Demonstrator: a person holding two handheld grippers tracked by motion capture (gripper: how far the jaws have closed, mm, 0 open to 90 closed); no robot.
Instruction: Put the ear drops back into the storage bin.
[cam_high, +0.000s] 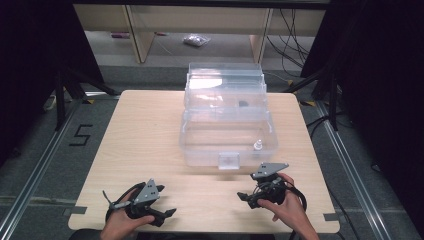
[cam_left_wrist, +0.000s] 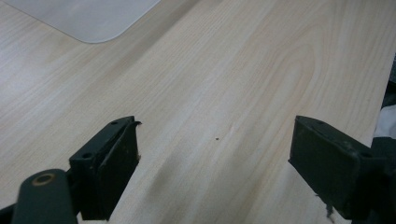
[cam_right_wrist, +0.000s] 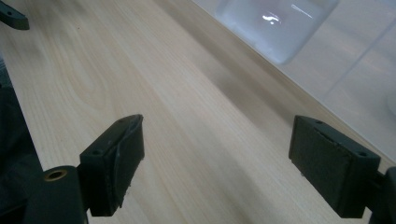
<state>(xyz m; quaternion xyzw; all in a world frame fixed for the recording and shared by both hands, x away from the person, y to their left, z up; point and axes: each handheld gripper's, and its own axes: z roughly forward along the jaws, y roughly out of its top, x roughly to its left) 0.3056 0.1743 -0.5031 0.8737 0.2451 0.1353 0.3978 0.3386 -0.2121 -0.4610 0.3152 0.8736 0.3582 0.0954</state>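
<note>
Two pairs of black jaws, both spread wide w/ nothing between them. In the left gripper view the left gripper (cam_left_wrist: 215, 161) shows one pad at lower left of the frame and one at lower right, bare pale wood grain between; a tiny dark speck sits on the wood near centre. In the right gripper view the right gripper (cam_right_wrist: 217, 161) stands the same way: pads at lower left and lower right, empty wood between.

Moving outward, in the high view: left gripper (cam_high: 167, 214) sits at lower left of the frame, held in the person's left hand (cam_high: 122, 222), grey three-cornered plate on top, jaws pointing toward frame right. Right gripper (cam_high: 246, 199) sits at lower right, held in the right hand (cam_high: 285, 205), jaws pointing toward frame left. Both hover low over or rest on the table (cam_high: 145, 150); can't tell which. They're well apart from each other.

Clear plastic box (cam_high: 227, 140) stands at centre of the frame, toward the table's far edge, lid tipped open at the back. Its front latch faces the person, near the right gripper but not touching. A small white item (cam_high: 258, 145) lies inside at the box's right front corner; a small dark item (cam_high: 242, 104) farther back. In the right gripper view the box's latch (cam_right_wrist: 278, 28) appears at upper right; in the left gripper view a rounded corner of the box (cam_left_wrist: 88, 18) appears at upper left.
</note>
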